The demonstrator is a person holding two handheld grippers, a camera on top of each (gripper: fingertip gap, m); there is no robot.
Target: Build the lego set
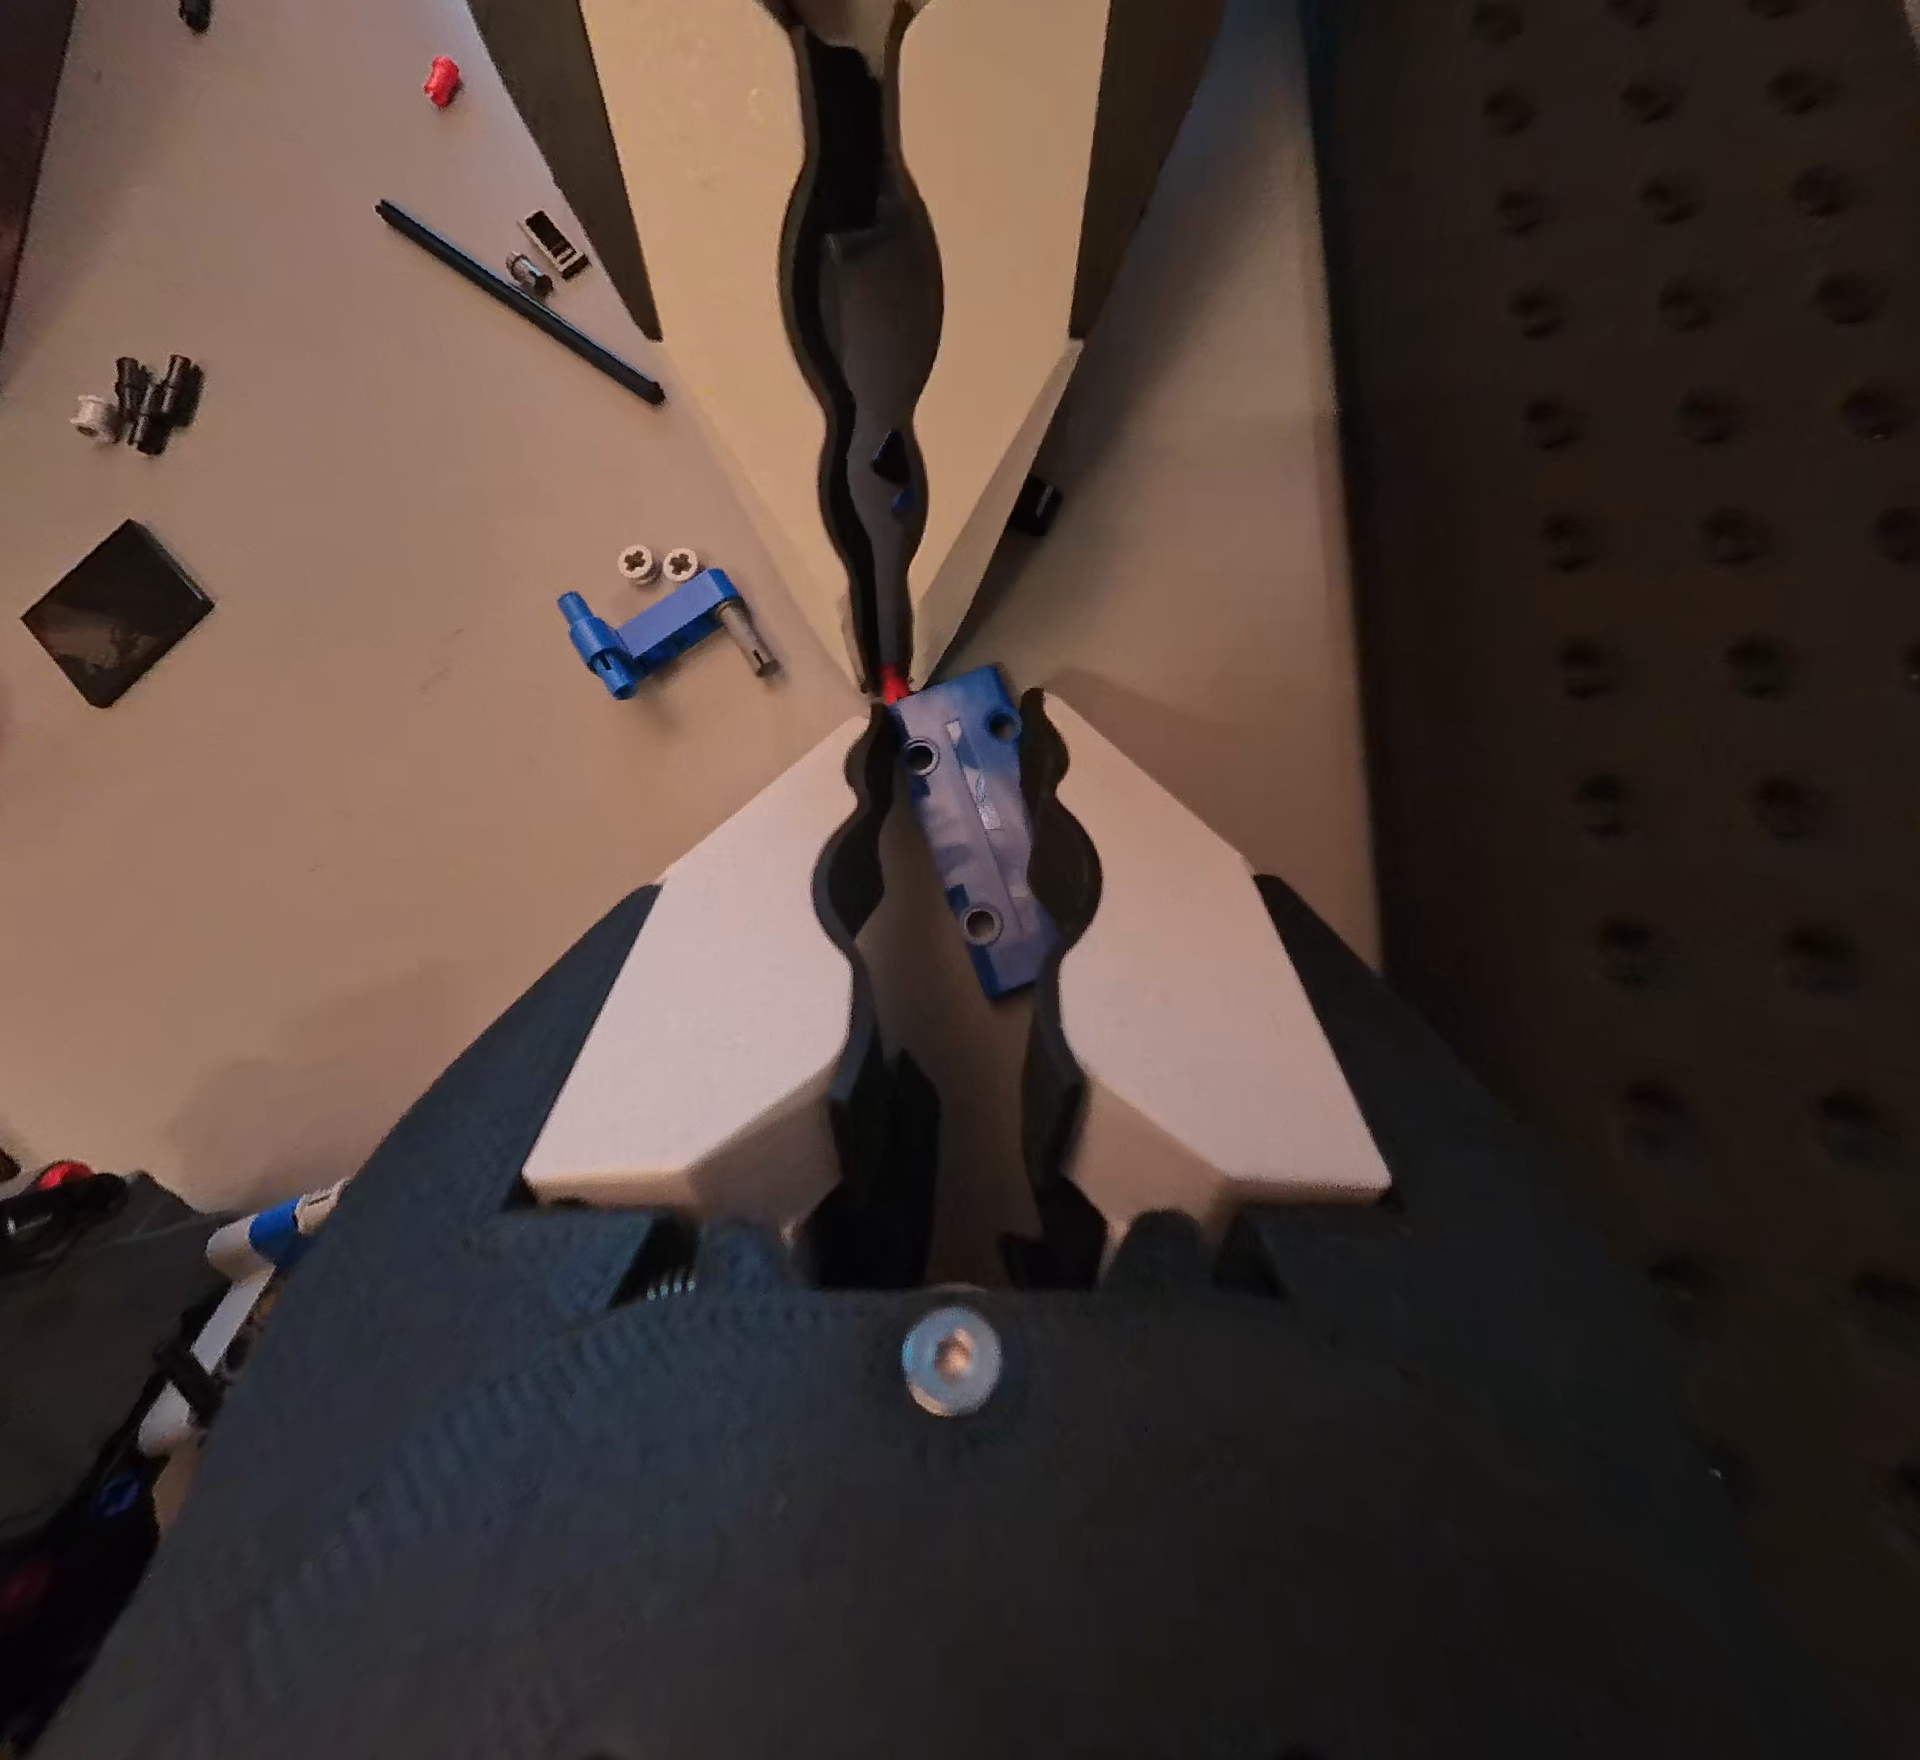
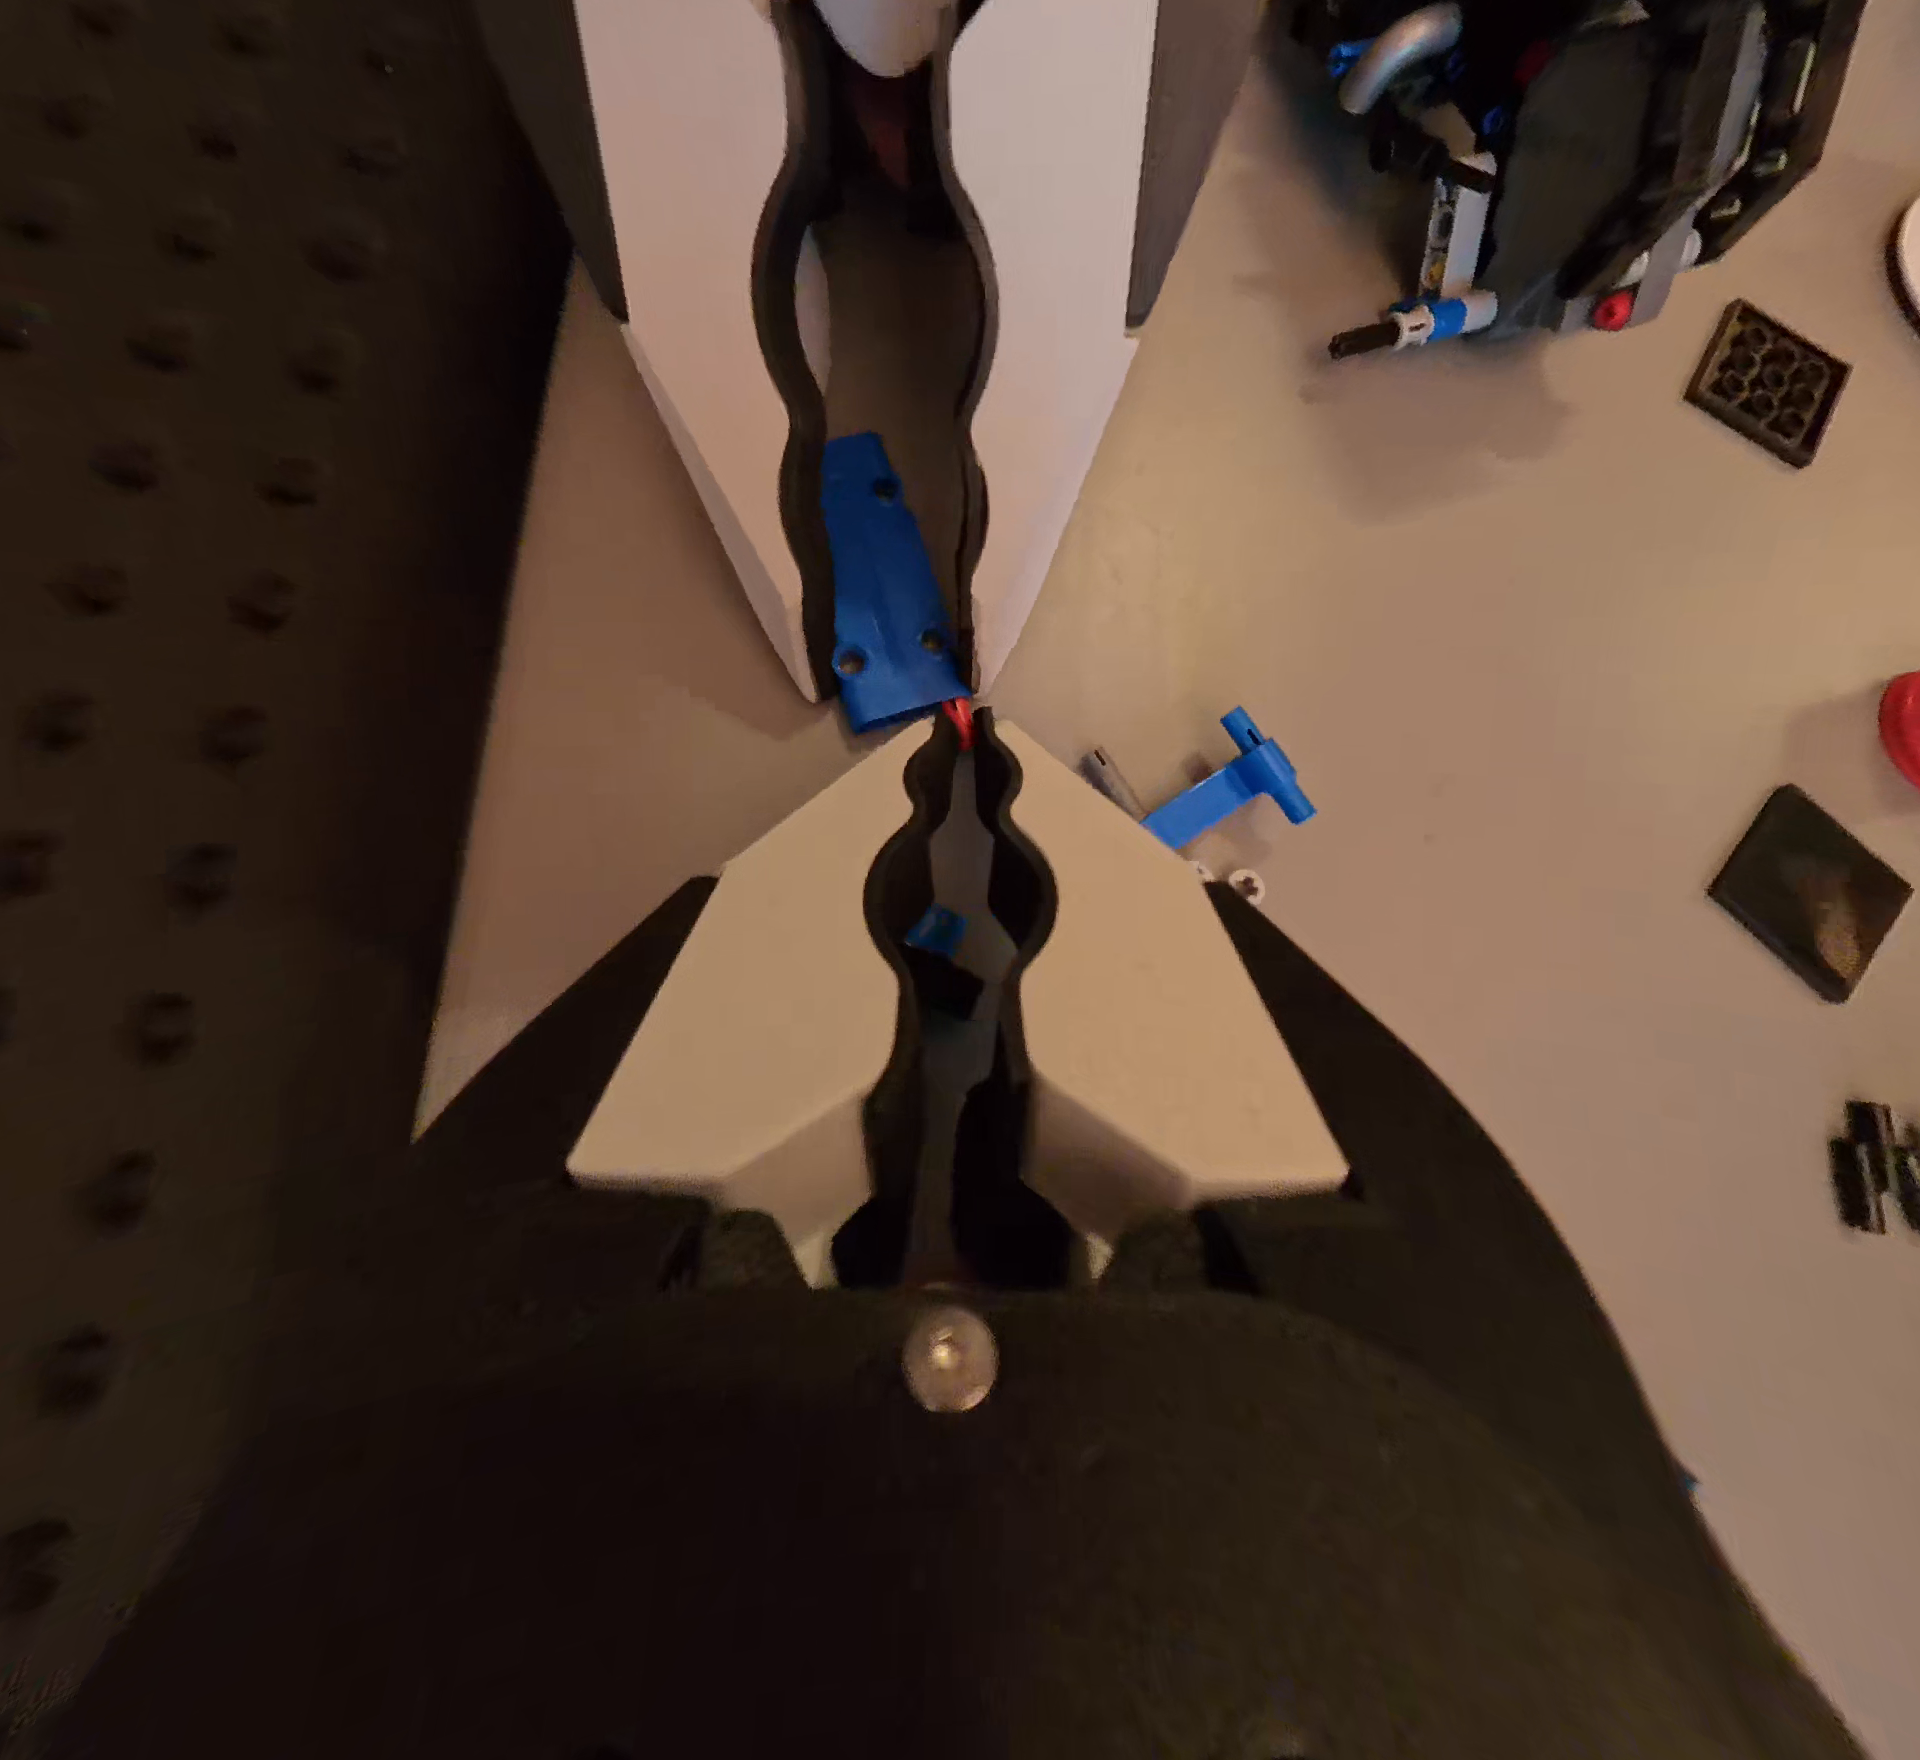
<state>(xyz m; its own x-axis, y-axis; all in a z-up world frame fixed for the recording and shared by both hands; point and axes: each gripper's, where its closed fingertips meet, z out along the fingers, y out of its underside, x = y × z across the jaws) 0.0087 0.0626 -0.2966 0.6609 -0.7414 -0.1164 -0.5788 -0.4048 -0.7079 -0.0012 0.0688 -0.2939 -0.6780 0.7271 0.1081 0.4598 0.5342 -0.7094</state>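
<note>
Blue panel (image 1: 971, 837) pinched in the left gripper (image 1: 951, 723), tip to tip with the right gripper (image 2: 961, 739) over the table (image 1: 312, 827).

Right gripper's jaws are pressed together on a small red pin (image 2: 958, 721), which touches the panel's end edge. Judging from this, a slight misalignment could make the pin skid off or twist loose and drop among the loose pieces, such as the blue crank assembly (image 1: 665, 632). Part-built model (image 2: 1621, 79) sits well apart.
</note>
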